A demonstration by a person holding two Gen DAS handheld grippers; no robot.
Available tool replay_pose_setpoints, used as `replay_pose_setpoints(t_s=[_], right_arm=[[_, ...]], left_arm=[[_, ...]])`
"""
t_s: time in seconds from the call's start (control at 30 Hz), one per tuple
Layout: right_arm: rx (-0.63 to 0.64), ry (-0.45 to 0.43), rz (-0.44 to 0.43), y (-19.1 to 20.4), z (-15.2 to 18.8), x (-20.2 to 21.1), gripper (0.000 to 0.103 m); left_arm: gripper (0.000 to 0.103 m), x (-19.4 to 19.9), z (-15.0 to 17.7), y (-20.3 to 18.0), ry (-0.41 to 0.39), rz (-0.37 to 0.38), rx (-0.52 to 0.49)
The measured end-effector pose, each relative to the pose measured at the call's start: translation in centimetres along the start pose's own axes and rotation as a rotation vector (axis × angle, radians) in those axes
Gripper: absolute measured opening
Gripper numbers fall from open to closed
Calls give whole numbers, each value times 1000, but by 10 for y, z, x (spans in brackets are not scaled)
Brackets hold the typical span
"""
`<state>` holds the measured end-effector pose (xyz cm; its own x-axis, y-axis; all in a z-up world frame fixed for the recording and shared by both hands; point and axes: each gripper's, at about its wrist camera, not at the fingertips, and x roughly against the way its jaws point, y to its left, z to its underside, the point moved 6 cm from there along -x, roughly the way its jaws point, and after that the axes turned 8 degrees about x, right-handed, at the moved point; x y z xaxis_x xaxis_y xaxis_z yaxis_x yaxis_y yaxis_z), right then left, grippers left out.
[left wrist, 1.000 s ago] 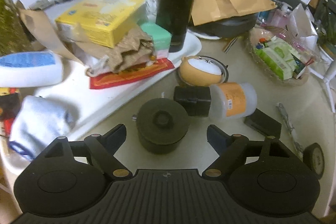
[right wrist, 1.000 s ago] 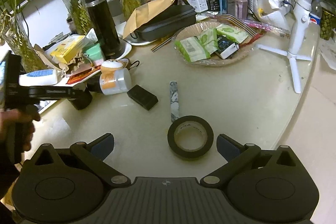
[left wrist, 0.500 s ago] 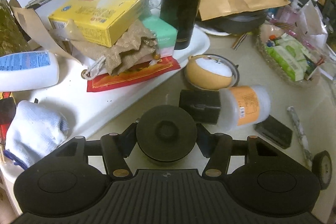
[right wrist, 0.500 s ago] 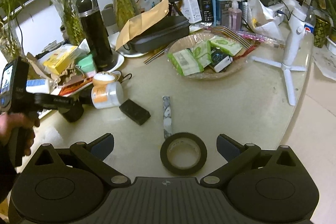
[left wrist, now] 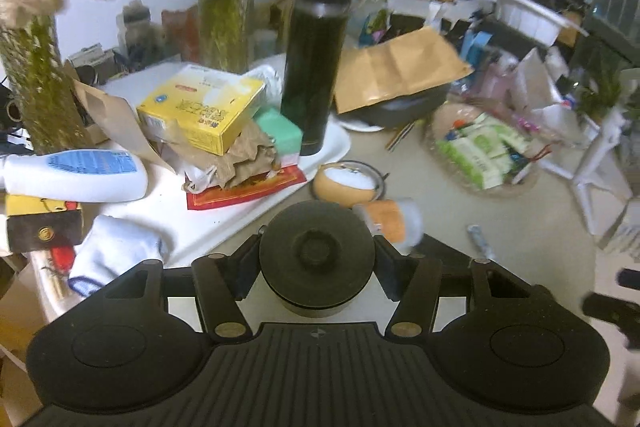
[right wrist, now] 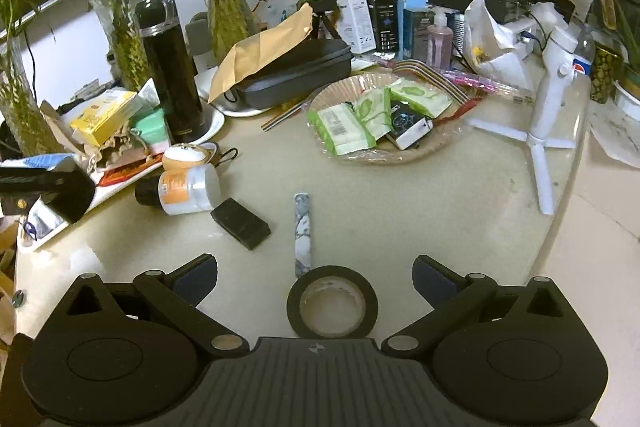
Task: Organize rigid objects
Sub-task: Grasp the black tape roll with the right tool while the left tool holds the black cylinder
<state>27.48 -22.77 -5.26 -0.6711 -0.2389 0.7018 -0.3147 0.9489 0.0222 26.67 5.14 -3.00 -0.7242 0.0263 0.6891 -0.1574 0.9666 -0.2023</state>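
Observation:
My left gripper (left wrist: 316,269) is shut on a round black lidded container (left wrist: 316,249) and holds it above the beige table, near the white tray (left wrist: 224,223). The right wrist view shows that container (right wrist: 74,195) at the far left, off the tabletop. My right gripper (right wrist: 314,273) is open and low over the table, with a black tape roll (right wrist: 295,303) lying flat just inside its fingers, untouched. A clear bottle with an orange label (right wrist: 186,187) lies on its side beside a small black box (right wrist: 240,223).
A marbled strip (right wrist: 303,233) lies just beyond the tape. A tall black flask (right wrist: 172,67) stands on the tray's far end beside a yellow box (left wrist: 200,111). A shallow dish of green packets (right wrist: 384,157) and a white tripod (right wrist: 548,131) sit to the right.
My left gripper closed on the round black container and lifted it off the table. The right gripper crept forward so the tape roll now sits nearer its base.

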Motion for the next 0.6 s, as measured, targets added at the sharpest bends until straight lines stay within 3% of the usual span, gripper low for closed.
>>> replay_pose_setpoints(t_s=[0.27,0.6], right_arm=[[12,-27,9,-10,-1,4,103],[-2,59,-11,-19,5,-16,103]], left_arm=[[57,57,20,1,-56,38,7],[57,84,45,20,-83,23,20]])
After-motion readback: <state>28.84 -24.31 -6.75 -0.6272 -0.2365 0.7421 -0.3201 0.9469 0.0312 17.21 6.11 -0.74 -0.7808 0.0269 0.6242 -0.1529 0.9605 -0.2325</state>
